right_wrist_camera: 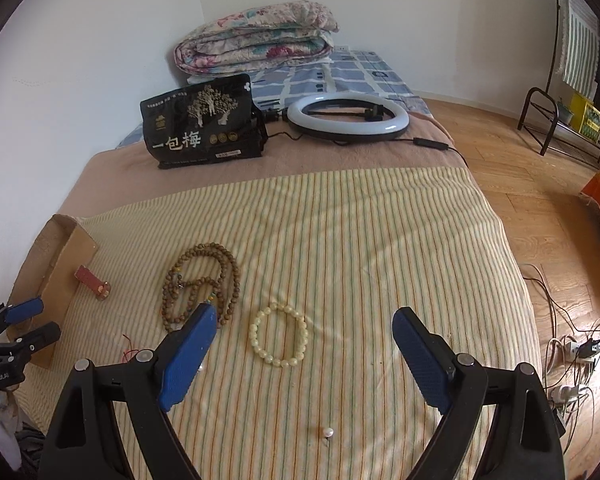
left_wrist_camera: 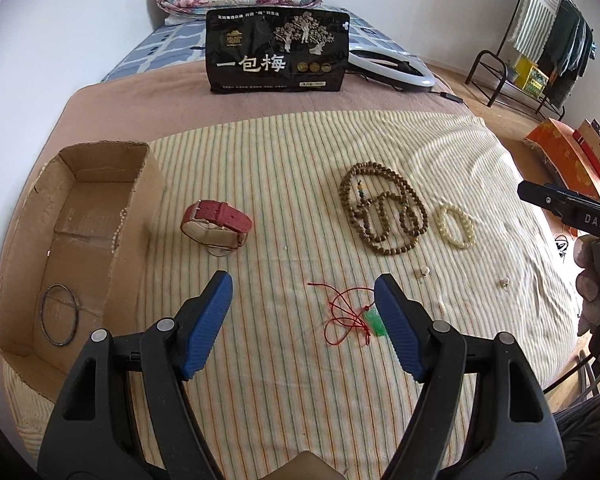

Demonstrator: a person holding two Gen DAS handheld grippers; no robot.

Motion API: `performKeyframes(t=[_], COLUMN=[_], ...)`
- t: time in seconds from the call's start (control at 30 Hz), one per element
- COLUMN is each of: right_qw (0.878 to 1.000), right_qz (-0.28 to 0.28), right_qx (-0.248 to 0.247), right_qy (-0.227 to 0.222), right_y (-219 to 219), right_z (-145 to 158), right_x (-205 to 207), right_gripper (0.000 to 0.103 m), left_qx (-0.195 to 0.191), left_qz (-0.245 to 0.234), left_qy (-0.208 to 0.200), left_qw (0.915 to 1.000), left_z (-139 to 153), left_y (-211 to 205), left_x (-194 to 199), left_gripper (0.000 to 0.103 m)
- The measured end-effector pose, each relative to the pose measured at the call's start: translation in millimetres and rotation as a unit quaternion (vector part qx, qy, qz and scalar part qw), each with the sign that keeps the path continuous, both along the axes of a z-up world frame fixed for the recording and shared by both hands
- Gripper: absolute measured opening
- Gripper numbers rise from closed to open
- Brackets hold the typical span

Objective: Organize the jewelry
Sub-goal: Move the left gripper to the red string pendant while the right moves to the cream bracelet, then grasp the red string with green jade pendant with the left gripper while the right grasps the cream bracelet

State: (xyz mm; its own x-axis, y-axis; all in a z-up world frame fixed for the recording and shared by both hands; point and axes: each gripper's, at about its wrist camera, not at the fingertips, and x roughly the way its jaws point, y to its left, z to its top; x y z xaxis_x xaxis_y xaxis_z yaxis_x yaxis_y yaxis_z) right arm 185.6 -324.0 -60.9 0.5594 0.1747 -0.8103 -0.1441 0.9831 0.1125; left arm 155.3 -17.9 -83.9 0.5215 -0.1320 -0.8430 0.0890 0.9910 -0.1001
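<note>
Jewelry lies on a striped cloth on a bed. My left gripper (left_wrist_camera: 304, 288) is open and empty, above a red cord with a green pendant (left_wrist_camera: 374, 322). A red-strap watch (left_wrist_camera: 216, 224) lies beside a cardboard box (left_wrist_camera: 136, 192) holding a thin bangle (left_wrist_camera: 59, 314) and a pearl strand (left_wrist_camera: 118, 226). A brown bead necklace (left_wrist_camera: 382, 208) and a cream bead bracelet (left_wrist_camera: 456, 226) lie farther right, with two pearl earrings (left_wrist_camera: 423, 272) near. My right gripper (right_wrist_camera: 304, 320) is open and empty, just short of the cream bracelet (right_wrist_camera: 279, 336); the brown necklace (right_wrist_camera: 200, 286) lies to its left, one pearl earring (right_wrist_camera: 327, 433) below.
A black snack bag (left_wrist_camera: 278, 54) and a ring light (right_wrist_camera: 347, 115) with its cable sit at the back of the bed, a folded quilt (right_wrist_camera: 256, 36) behind. The wood floor at right holds a clothes rack (left_wrist_camera: 548, 40), an orange box (left_wrist_camera: 568, 156) and power cables (right_wrist_camera: 572, 352).
</note>
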Motion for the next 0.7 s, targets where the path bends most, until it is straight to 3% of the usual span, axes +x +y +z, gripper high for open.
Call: performKeyframes(t=[0.23,0.43,0.6,0.7], right_qw=[0.999,0.999,0.998,0.997], right_qz=[-0.023,-0.008,0.014,0.018], right_qx=[0.011,0.006,0.005,0.008], right_qy=[0.026,0.039,0.059,0.071], right_y=[-14,-12,-5,-3], right_z=[-22,-36,-50,-59], right_x=[12,14,17,21], right_gripper=[0.091,0.090,0.082,0.078], left_qx=[-0.002,0.008,0.012,0.019], left_qz=[-0.031,-0.063,-0.081,-0.090], left_qy=[0.017,0.023,0.027,0.033], left_qw=[0.9994,0.9977,0.9963,0.9952], left_z=[-22,-45,-60,-67], left_y=[-22,-42,-52,-57], left_x=[-5,-10,-8,-6], left_gripper=[0.076,0.076,0.075,0.066])
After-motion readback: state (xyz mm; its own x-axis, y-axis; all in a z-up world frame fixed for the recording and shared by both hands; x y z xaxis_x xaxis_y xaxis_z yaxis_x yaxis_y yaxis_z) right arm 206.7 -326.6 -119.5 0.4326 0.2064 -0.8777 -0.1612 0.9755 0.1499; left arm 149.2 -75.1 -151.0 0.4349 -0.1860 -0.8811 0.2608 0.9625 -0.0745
